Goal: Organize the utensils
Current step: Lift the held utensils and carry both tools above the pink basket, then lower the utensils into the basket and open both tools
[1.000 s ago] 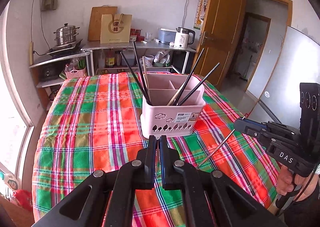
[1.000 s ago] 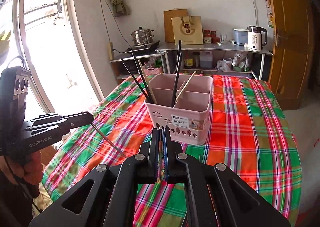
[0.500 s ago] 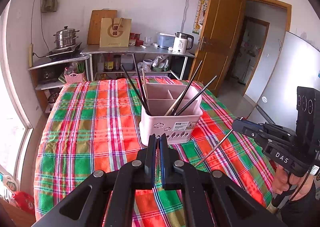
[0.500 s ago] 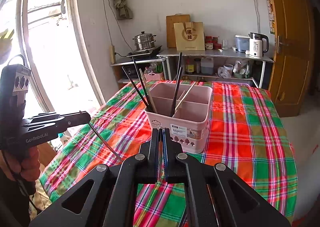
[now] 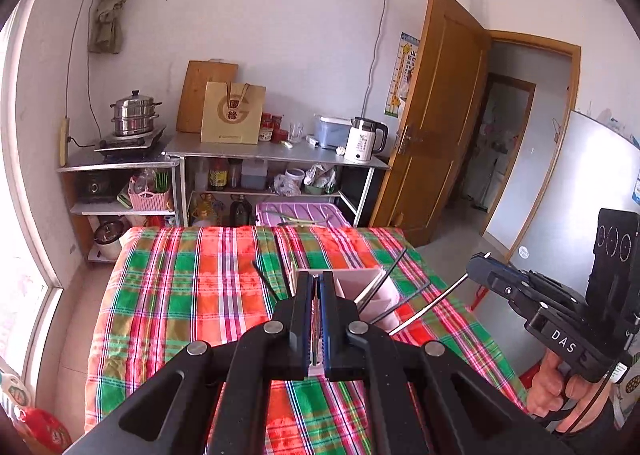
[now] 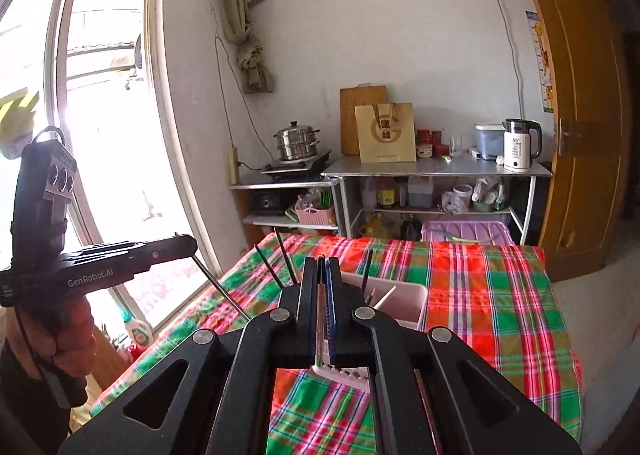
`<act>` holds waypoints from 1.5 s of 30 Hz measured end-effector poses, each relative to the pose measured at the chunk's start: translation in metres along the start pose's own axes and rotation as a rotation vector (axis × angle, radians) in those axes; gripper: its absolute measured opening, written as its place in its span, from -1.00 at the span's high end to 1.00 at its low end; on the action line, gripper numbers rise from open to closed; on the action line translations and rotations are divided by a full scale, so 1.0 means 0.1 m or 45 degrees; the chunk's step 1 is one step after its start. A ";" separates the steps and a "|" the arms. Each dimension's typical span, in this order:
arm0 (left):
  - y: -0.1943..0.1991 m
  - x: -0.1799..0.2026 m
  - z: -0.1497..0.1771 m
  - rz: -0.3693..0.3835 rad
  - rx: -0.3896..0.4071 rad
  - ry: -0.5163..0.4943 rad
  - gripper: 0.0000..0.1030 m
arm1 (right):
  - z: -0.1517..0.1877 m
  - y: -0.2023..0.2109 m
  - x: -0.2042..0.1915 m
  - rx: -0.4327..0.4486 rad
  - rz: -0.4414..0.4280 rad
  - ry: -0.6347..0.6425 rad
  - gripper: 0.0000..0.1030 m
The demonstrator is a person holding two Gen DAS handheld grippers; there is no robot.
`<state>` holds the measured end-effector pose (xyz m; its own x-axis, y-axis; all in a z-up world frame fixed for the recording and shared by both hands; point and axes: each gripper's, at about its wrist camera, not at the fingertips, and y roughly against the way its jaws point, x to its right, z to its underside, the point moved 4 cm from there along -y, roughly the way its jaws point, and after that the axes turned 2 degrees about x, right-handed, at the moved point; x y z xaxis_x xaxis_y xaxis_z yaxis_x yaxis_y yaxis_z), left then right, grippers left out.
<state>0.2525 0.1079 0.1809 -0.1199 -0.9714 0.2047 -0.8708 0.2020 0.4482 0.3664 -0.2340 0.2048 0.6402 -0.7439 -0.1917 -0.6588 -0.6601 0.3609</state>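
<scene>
A pink divided utensil basket (image 5: 376,297) stands on the plaid tablecloth (image 5: 180,295), with several dark chopsticks (image 5: 394,269) leaning in it; it also shows in the right wrist view (image 6: 400,301). My left gripper (image 5: 316,279) is shut on a thin metal chopstick (image 6: 220,289), seen from the right wrist view slanting down from its tip (image 6: 188,249). My right gripper (image 6: 321,265) is shut on another metal chopstick (image 5: 428,309), seen in the left wrist view below its tip (image 5: 478,263). Both grippers are raised above the table, on either side of the basket.
A metal shelf (image 5: 280,153) with a kettle (image 5: 366,139), paper bag and steamer pot (image 5: 134,115) stands beyond the table's far edge. A purple bin (image 5: 296,213) sits below. A window (image 6: 100,135) is left, a wooden door (image 5: 436,115) right.
Both grippers have risen and tilted up with their chopsticks; the basket now sits low in both views, partly hidden behind the fingers.
</scene>
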 end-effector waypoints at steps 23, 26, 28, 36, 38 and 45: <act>-0.96 -0.22 0.19 0.030 -0.097 0.060 0.94 | 0.17 -0.68 0.07 -0.091 0.075 0.053 0.94; -1.05 -0.23 0.27 0.033 -0.127 0.061 0.94 | 0.24 -0.76 0.06 -0.125 0.079 0.072 0.94; -1.11 -0.23 0.32 0.035 -0.148 0.059 0.94 | 0.29 -0.81 0.06 -0.149 0.086 0.082 0.94; -1.27 -0.24 0.47 0.022 -0.201 0.048 0.93 | 0.49 -0.98 0.10 -0.254 0.089 0.091 0.93; -1.28 -0.28 0.49 0.002 -0.192 0.052 0.93 | 0.51 -0.98 0.12 -0.266 0.089 0.091 0.93; -1.17 -0.27 0.51 -0.018 -0.161 0.038 0.93 | 0.45 -0.85 0.13 -0.229 0.086 0.067 0.80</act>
<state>0.3332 0.1044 0.0790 -0.0920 -0.9706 0.2225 -0.8050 0.2040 0.5571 0.4132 -0.1923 0.1303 0.6201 -0.7760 -0.1153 -0.6228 -0.5762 0.5293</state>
